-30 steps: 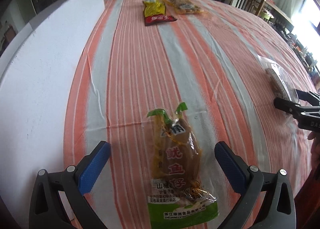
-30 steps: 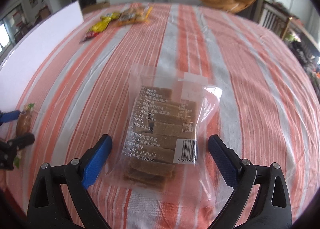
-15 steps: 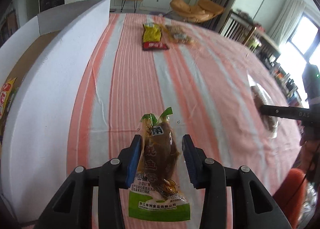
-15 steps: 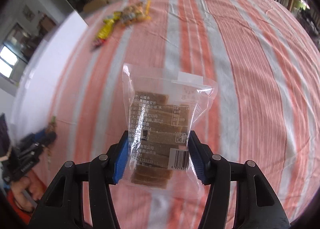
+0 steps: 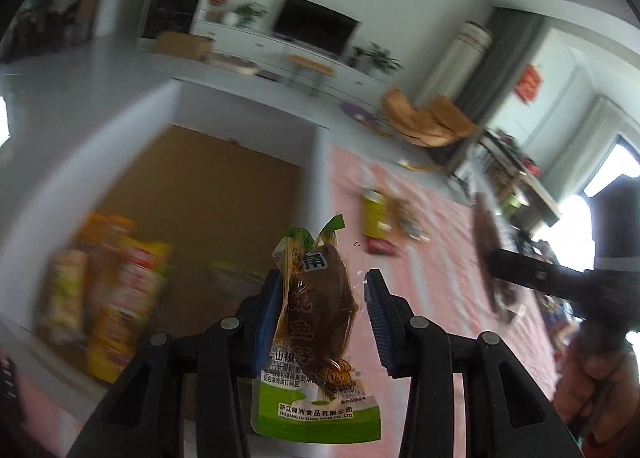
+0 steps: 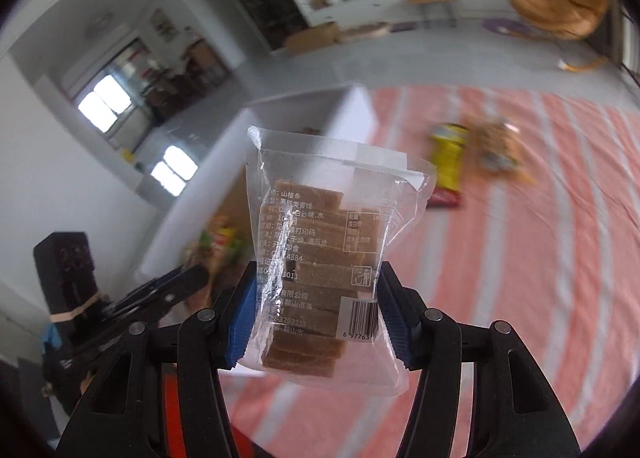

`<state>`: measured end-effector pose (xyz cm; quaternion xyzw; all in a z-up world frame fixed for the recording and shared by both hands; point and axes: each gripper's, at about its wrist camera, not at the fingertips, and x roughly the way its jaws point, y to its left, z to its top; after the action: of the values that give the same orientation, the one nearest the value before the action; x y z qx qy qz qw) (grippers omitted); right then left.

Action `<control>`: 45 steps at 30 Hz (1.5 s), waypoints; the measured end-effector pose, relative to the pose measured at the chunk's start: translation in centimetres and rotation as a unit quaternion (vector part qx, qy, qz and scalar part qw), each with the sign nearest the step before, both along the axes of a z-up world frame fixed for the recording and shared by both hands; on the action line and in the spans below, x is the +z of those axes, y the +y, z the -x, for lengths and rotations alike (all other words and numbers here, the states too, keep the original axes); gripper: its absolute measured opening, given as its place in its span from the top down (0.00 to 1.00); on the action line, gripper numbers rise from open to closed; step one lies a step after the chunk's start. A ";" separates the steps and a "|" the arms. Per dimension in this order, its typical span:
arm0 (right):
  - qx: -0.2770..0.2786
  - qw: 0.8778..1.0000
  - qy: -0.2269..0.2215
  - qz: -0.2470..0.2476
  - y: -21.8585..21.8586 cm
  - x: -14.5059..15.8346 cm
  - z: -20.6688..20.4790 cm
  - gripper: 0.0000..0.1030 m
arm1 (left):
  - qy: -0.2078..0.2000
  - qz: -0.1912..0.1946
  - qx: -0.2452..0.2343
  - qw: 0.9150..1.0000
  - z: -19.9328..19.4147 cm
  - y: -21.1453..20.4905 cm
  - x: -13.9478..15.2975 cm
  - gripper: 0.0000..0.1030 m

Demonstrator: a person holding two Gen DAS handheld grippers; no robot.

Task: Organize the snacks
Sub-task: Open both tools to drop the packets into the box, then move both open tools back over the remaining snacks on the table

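- My left gripper (image 5: 325, 322) was clamped on a brown squid snack packet (image 5: 320, 318). The packet stood twisted between the pads, its green bottom edge hanging below them. The right-hand pad met only clear film, not the filling.
- My right gripper (image 6: 316, 318) was clamped on a clear bag of hawthorn strips (image 6: 320, 262), gripped across its lower half, its sealed top standing free above.
- Both packets were in the air, clear of the striped tablecloth (image 6: 540, 258).
- The landmark was the white-walled cardboard box (image 5: 208, 194). Blurred snack packs (image 5: 112, 290) lay inside its near-left part. A yellow packet (image 5: 374, 214) and other loose snacks (image 5: 404, 218) lay on the cloth beyond its far-right corner.
- Risk: I judged the squid packet could slide out, the hold being thin and skewed.
- Risk: the hawthorn bag's slick film could slip under a quick swing.
- Risk: both my grippers converging on the box could collide, or a packet could catch its white wall.
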<state>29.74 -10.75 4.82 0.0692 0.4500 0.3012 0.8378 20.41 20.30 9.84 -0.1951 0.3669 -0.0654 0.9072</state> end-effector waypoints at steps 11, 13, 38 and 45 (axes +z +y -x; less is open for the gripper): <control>0.052 0.995 -0.070 -0.050 12.3 -1.4 -1.3 0.20 | 0.038 -0.116 0.109 0.986 1.7 6.4 -4.0 0.21; 0.032 0.995 -0.084 -0.036 9.6 -2.2 -1.3 0.20 | 0.026 -0.108 0.100 0.989 2.7 5.0 -3.8 0.21; -0.214 0.952 -0.059 0.211 -23.1 -17.3 3.0 0.13 | 0.079 -0.171 -0.114 0.976 -1.3 -23.6 -13.8 0.00; -0.216 0.952 -0.058 0.208 -23.8 -17.4 4.2 0.12 | 0.080 -0.207 -0.101 0.970 -3.1 -22.4 -16.4 0.00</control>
<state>25.49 -34.60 -12.60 -0.0284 0.4276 0.0167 0.9034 23.54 -2.12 -6.56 0.0302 0.4620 -0.0640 0.8841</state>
